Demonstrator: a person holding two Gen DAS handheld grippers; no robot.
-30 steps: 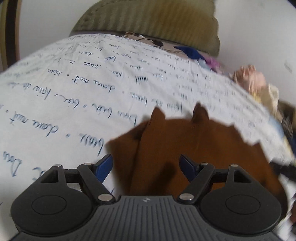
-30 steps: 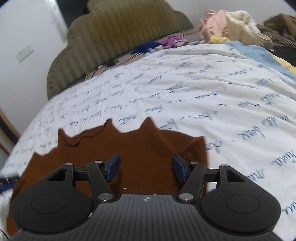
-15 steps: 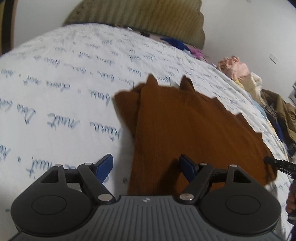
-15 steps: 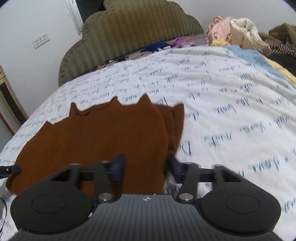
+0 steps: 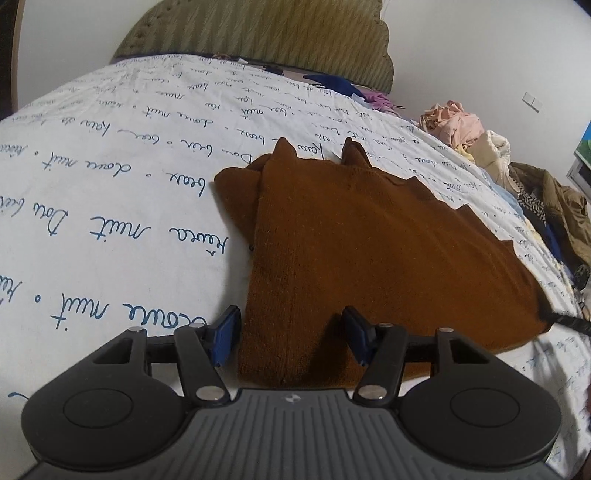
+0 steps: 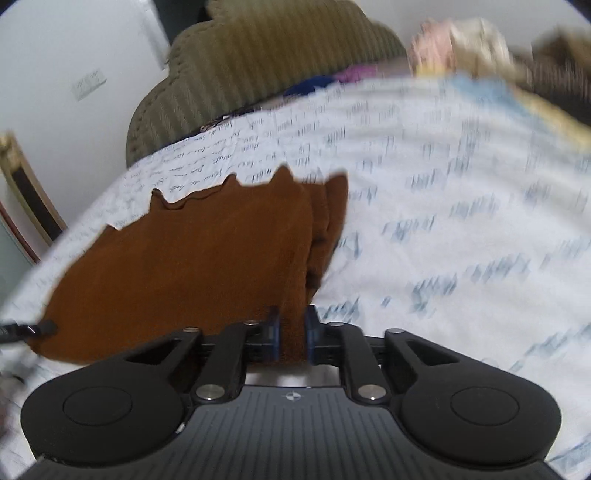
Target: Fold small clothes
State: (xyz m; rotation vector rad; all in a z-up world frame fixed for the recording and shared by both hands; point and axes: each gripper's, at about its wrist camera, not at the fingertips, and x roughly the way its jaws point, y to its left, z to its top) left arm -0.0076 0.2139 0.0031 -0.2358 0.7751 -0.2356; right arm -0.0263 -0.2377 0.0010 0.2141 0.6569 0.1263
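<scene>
A brown knitted garment (image 5: 369,251) lies flat on the bed, its side parts folded over the body. In the left wrist view my left gripper (image 5: 291,336) is open, its blue pads on either side of the garment's near left corner. In the right wrist view the garment (image 6: 192,266) fills the left middle, and my right gripper (image 6: 291,339) is shut on its near right corner, with brown cloth pinched between the pads. The right wrist view is blurred.
The bed has a white sheet (image 5: 110,192) printed with blue handwriting. An olive ribbed headboard (image 5: 258,33) stands at the far end. A pile of loose clothes (image 5: 476,129) lies at the bed's far right side. A black cable tip (image 5: 565,321) shows at the garment's right edge.
My right gripper has closed on the garment's near right corner; it was open a second ago. Both grippers have drawn back to the garment's near edge. The left gripper stays open.
</scene>
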